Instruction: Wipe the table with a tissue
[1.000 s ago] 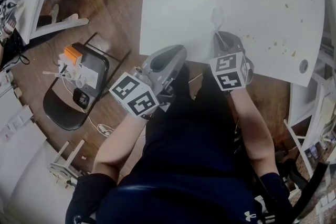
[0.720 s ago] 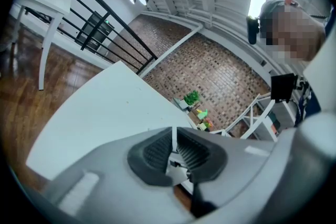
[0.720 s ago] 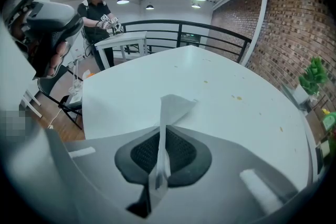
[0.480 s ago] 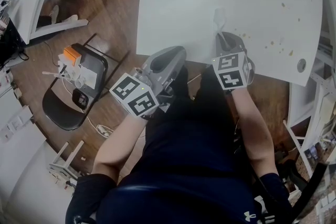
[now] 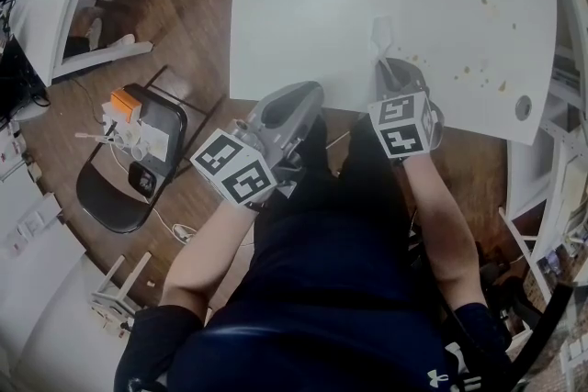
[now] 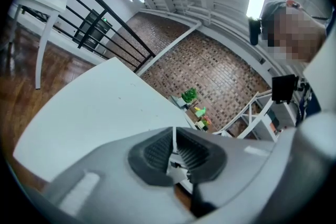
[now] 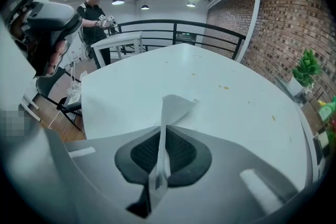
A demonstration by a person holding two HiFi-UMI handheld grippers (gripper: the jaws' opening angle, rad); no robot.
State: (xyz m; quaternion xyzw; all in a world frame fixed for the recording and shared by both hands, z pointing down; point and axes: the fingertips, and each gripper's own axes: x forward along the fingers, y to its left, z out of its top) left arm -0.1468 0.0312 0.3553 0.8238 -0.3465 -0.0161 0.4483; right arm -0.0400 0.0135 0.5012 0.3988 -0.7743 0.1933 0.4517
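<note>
1. The right claw is clamped on a thin white tissue, whose free end pokes out at 12 o'clock over the near edge of the desk.
2. The left claw is pressed together, empty, at 9 o'clock of it.
3. The tissue looks light, limp and tearable; gripped by its end, it likely needs flat, gentle pressing.

White table, brown specks. Tissue white. My left gripper and right gripper grey, pads black, ribbed. Marker cubes black-and-white squares. Floor brown wood.
</note>
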